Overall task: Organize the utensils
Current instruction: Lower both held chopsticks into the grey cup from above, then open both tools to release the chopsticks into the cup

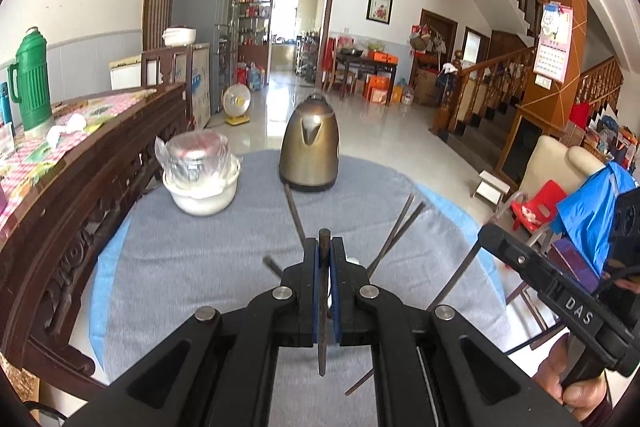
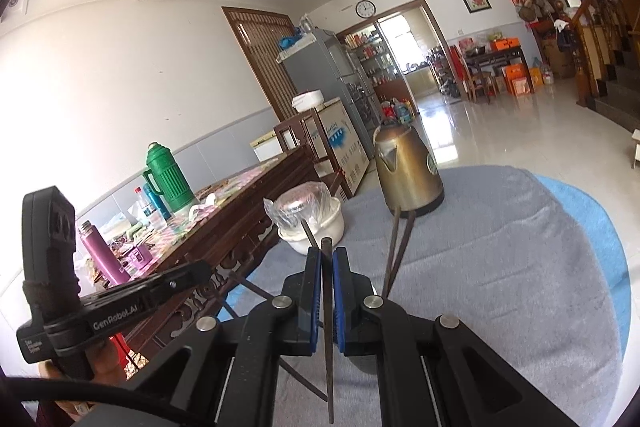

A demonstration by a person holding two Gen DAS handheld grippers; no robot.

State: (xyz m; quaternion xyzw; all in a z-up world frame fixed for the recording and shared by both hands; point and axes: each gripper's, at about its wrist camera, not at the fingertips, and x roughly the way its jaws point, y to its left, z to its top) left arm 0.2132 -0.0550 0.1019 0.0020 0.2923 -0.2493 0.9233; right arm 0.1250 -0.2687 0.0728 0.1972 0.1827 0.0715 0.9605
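In the left wrist view my left gripper is shut on one dark chopstick, which runs lengthwise between the blue pads above the grey tablecloth. Loose dark chopsticks lie on the cloth: one near the kettle and a crossed pair to the right. My right gripper is likewise shut on a single dark chopstick. Beyond it the crossed pair of chopsticks points toward the kettle. Each gripper shows at the edge of the other's view, the right one and the left one.
A brass-coloured kettle stands at the far side of the round table. A white bowl holding a plastic-wrapped item sits left of it. A carved wooden sideboard with a green thermos borders the table's left. Stairs and a red chair are to the right.
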